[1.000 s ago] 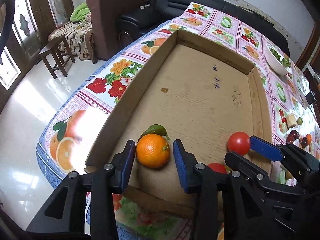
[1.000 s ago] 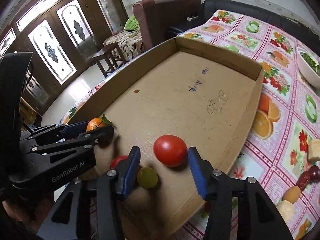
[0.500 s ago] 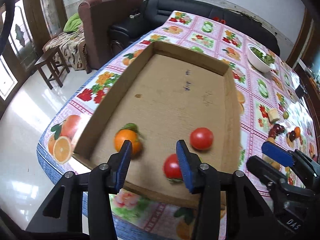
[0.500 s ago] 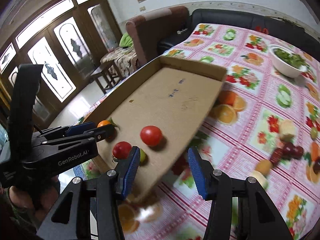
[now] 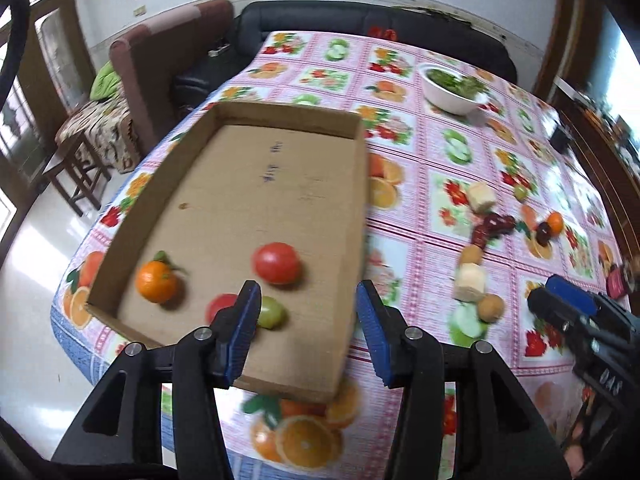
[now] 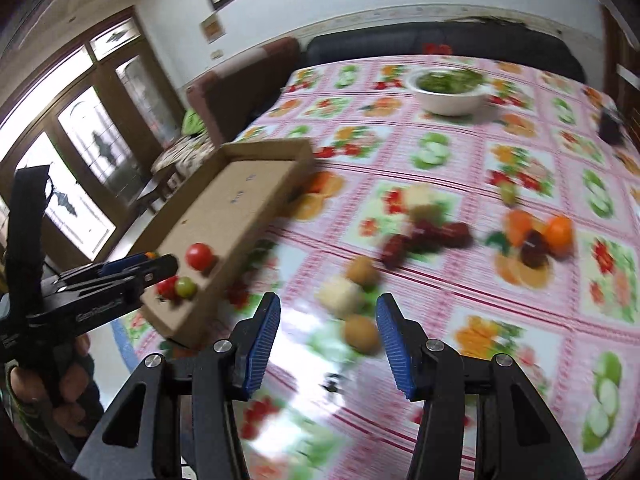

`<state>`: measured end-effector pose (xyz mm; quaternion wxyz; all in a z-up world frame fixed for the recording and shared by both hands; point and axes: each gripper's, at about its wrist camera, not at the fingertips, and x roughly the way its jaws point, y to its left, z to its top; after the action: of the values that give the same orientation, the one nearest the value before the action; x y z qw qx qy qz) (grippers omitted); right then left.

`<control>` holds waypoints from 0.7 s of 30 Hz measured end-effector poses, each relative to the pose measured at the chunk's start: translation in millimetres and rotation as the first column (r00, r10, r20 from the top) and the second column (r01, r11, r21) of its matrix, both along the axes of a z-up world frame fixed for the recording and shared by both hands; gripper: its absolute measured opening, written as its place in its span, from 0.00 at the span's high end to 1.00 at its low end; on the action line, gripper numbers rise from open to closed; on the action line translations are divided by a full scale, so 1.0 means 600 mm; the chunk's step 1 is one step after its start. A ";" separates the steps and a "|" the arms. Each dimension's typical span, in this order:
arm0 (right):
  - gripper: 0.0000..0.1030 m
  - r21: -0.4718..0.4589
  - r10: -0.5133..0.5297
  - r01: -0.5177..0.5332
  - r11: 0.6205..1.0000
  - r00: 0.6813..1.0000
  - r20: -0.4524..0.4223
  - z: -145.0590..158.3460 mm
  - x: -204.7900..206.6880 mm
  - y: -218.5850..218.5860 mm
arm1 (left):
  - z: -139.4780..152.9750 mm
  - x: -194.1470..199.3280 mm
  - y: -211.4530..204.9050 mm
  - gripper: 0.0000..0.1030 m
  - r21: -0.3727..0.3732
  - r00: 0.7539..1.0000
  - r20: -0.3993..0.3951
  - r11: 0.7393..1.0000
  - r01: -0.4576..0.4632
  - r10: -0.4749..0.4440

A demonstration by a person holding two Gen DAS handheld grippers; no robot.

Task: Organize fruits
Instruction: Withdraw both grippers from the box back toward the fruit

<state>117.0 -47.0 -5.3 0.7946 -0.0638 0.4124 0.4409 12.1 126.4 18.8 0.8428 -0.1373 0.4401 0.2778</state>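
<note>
Now your left gripper (image 5: 306, 332) and right gripper (image 6: 328, 344) both gape, holding nothing; four fruits sit in the box (image 5: 344, 280) (orange (image 5: 157, 282) at nine o'clock), others lie scattered at two o'clock.

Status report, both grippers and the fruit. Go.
Left gripper open, empty. Right gripper open, empty. Four fruits in cardboard tray; more loose on tablecloth. Path unobstructed.
</note>
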 end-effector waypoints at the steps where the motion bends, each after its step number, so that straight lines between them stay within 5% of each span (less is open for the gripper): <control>1: 0.50 0.001 -0.024 0.024 1.000 1.000 -0.008 -0.002 0.009 -0.016 | 0.000 0.005 -0.009 0.53 0.002 1.000 -0.003 1.000 0.013 -0.013; 21: 0.49 0.031 -0.244 0.246 0.969 0.968 -0.051 -0.024 0.084 -0.191 | -0.011 0.044 -0.084 0.53 -0.023 0.992 -0.044 0.993 0.119 -0.120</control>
<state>167.6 -161.6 -19.9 0.8342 0.0127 0.4274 0.3483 38.4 76.2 11.9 0.8462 -0.1133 0.4693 0.2254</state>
